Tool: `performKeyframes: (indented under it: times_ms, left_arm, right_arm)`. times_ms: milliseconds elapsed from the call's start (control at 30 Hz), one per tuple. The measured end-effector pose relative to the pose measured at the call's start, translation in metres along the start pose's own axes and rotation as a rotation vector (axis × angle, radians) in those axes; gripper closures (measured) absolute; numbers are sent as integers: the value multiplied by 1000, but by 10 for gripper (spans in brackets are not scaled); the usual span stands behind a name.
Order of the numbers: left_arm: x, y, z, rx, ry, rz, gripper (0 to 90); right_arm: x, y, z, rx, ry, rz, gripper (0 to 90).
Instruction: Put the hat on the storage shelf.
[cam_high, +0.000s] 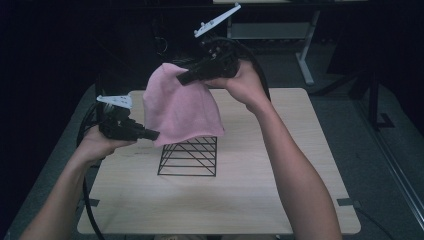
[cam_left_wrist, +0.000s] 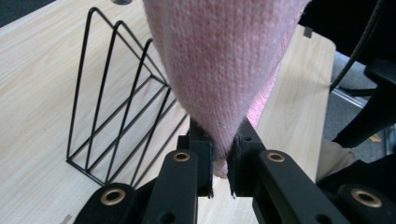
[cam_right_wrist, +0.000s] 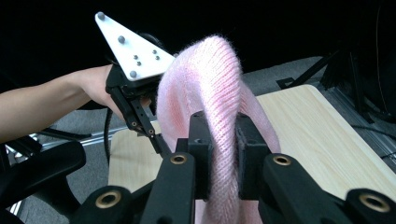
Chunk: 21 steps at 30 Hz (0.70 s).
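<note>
Pinching a fold of the soft pink knitted cloth (cam_left_wrist: 224, 70) between the two black jaws of my left gripper (cam_left_wrist: 222, 161), I am holding its lower edge fast, the pads pressing on the knit from both sides. In my right gripper (cam_right_wrist: 223, 154) the jaws are likewise closing tight on a thick bunched ridge of the same pink cloth, which is bulging up and over them in the right gripper view. In the high view my right gripper (cam_high: 186, 77) is gripping the cloth at its top, raised above the table, while my left gripper (cam_high: 152, 134) is gripping it low at the left side, so the cloth (cam_high: 180, 107) is hanging stretched between the two, draping down over the top of the black wire rack (cam_high: 189, 159). That rack, with its slanted wire dividers, is standing on the pale wooden table (cam_high: 280, 195), just beside my left gripper. Each of my hands is wrapping around its gripper body, my forearms coming in from the near edge, and a grey three-cornered plate (cam_right_wrist: 130, 46) is sitting on top of my left gripper.
</note>
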<state>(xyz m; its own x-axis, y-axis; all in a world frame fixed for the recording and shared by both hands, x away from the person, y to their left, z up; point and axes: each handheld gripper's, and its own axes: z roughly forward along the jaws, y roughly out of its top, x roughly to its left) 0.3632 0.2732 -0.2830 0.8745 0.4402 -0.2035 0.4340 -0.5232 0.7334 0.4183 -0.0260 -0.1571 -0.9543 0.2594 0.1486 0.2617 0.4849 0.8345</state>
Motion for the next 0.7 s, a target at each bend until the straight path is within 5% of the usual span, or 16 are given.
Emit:
performKeyframes:
  times_ms: [700]
  left_arm:
    - [6, 0, 23, 62, 54, 5, 822]
  right_arm:
    - [-19, -40, -1, -28, 14, 40, 794]
